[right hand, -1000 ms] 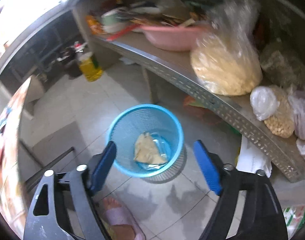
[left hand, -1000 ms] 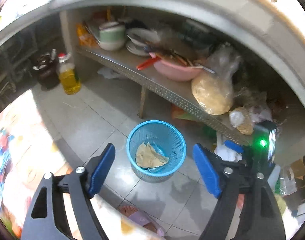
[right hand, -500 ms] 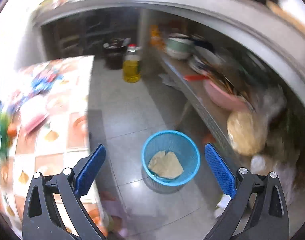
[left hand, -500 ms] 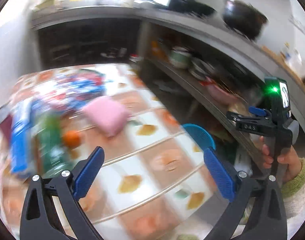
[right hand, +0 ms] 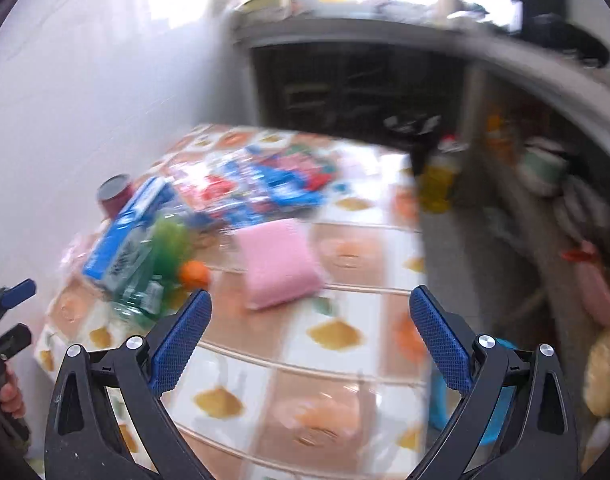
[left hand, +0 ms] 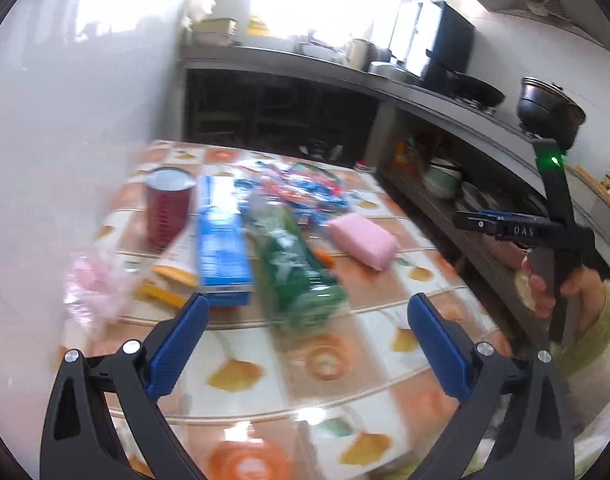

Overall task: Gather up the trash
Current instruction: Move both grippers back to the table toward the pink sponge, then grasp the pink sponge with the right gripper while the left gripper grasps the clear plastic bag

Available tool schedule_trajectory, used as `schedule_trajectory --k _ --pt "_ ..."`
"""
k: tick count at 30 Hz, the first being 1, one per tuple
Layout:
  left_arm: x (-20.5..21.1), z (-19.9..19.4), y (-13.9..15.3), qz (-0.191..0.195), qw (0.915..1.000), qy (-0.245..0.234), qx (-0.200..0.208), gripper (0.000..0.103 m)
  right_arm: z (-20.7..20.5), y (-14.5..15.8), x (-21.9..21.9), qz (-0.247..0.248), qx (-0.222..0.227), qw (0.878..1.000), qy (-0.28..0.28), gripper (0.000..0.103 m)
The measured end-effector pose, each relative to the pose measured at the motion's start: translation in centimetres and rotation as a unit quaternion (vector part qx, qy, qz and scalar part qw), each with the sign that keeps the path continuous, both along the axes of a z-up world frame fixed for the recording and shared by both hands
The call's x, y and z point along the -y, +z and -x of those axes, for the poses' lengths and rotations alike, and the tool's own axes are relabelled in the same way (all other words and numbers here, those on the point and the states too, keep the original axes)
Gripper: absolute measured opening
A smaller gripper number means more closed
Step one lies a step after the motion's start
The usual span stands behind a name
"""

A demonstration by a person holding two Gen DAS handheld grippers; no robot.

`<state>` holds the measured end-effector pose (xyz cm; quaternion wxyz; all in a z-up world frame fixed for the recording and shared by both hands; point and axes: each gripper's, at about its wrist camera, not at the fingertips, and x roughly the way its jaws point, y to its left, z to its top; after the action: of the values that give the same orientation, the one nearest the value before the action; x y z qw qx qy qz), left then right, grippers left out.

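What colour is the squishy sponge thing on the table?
Pink. The sponge shows best in the left wrist view.

Both wrist cams above table near edge, facing far wall, shared: pink sponge, mid-frame, right cam further right.

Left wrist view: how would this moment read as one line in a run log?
left gripper: open, empty | right gripper: open, empty | ahead: green plastic bottle, blue carton, pink sponge on patterned tablecloth
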<state>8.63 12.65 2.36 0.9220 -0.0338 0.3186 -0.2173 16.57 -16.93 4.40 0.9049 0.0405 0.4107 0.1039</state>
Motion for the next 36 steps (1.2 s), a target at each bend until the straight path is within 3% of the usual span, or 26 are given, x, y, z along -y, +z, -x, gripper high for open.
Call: schedule_trajectory --k 5,12,18,22,30,36 --pt "-3.6 -1.3 -1.2 0.002 0.9986 0.049 -0.018 0.097 -5.6 -2.2 -2.7 0.014 -0.049 0.998 0.042 0.095" --pt "-7.1 -2.3 -1.8 -0.03 0.9924 0.118 -0.017 0.097 -11.2 -6.5 -4.5 0.051 -0.116 0.989 0.077 0.095" --pt "-8.2 -3.3 -1.8 -0.07 0.9856 0.154 0.005 0.097 -11.1 -7.8 -4.9 0.059 -0.127 0.986 0.09 0.094" --pt "-8.5 -5.0 -2.6 -0.09 0.9829 0.161 -0.006 0.096 -10.4 -8.5 -4.8 0.055 -0.132 0.986 0.089 0.082" --pt "-9.1 -8.8 -4.8 -0.086 0.9785 0.175 -0.069 0.078 -8.0 -8.5 -3.3 0.026 -0.132 0.988 0.07 0.078" --pt "-10.4 -10.6 -6.6 -0.07 0.9686 0.2 -0.129 0.054 -6.5 -8.4 -3.2 0.018 -0.124 0.99 0.069 0.078"
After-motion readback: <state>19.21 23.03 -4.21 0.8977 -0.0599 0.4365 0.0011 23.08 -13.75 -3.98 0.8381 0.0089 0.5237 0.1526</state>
